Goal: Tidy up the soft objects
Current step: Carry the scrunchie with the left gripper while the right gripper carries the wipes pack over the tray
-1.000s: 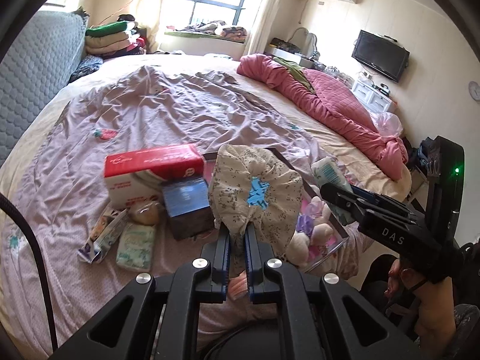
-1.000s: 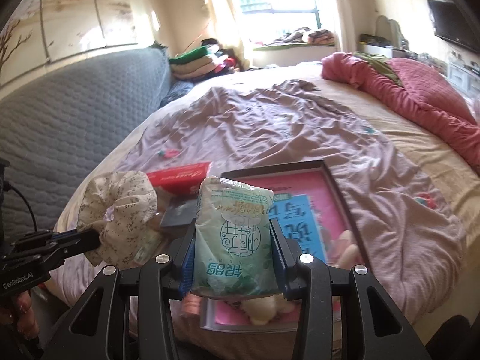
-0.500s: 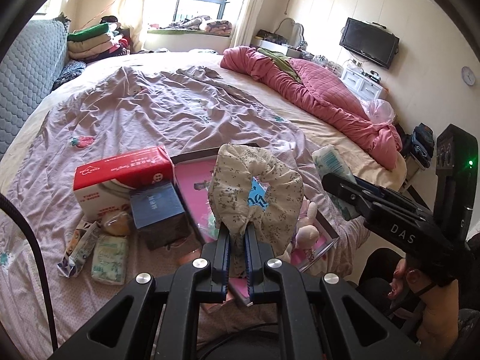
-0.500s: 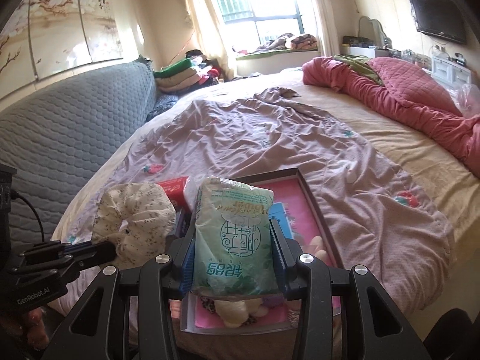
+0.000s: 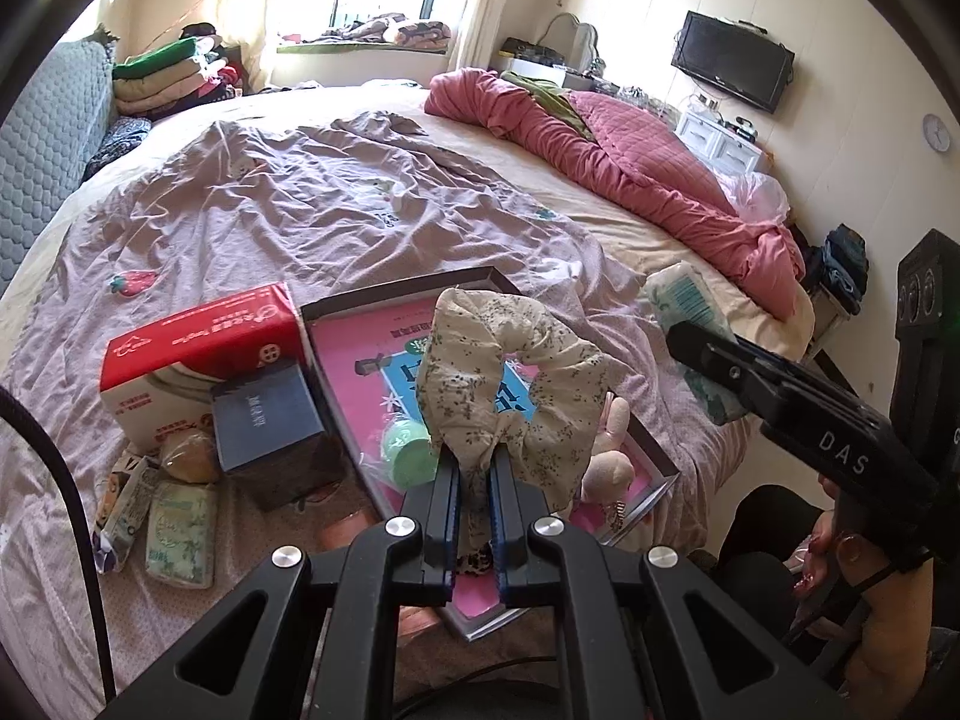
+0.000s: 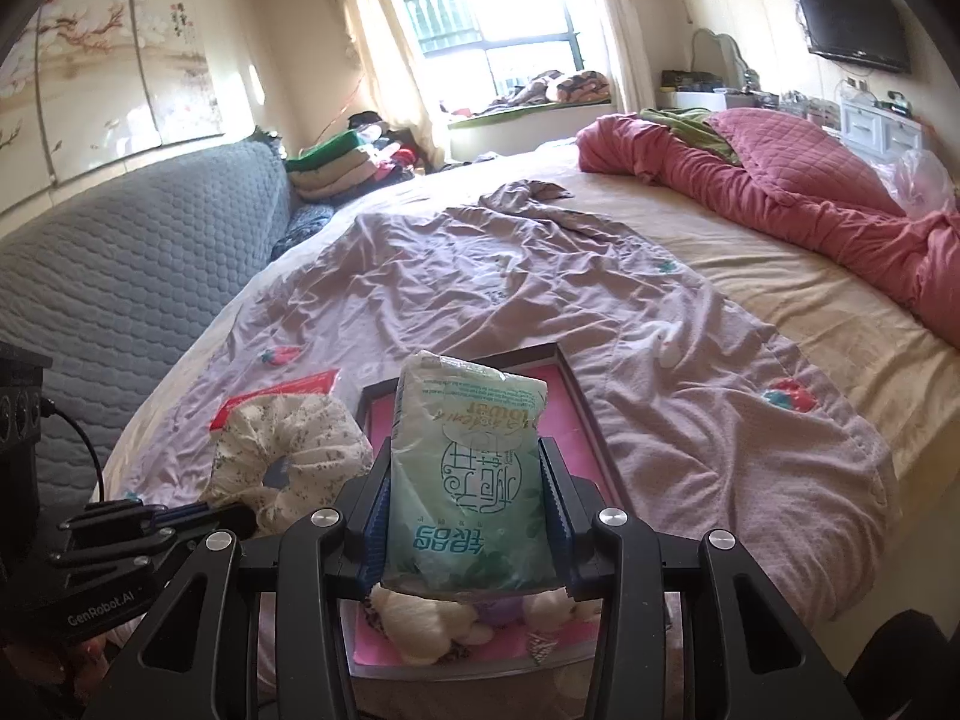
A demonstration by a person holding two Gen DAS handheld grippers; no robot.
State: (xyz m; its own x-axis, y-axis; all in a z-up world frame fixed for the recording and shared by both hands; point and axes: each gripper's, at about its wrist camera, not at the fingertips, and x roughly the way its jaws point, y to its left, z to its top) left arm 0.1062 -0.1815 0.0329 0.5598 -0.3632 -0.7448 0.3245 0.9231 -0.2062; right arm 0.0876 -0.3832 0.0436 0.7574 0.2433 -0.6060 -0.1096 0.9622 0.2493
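1. The left tool (image 5: 474, 474) is clamped tight on a bunched fold of the floral scrunchie (image 5: 510, 372), which hangs in the air above the pink tray (image 5: 651, 456) on the bed (image 5: 600, 222).
2. The right tool (image 6: 465, 510) is clamped on the sides of a green tissue pack (image 6: 468, 480), held upright over the near end of the same tray.
3. The step in hand looks like carrying both soft things to the tray. To do it well, each should be lowered until it rests on the tray floor before the jaws part, so that nothing rolls over the low rim.
4. The plush toy (image 6: 426, 618) and a mint-green round item (image 5: 408, 456) already lie at the near end, so the freer far part of the tray seems the better landing spot.
5. The two tools are near each other; setting one thing down at a time would likely avoid a knock.
6. The scrunchie is a cream ring of gathered cloth with small dark sprigs, limp and puffy. The pack is a soft plastic pillow, dented where the pads press.
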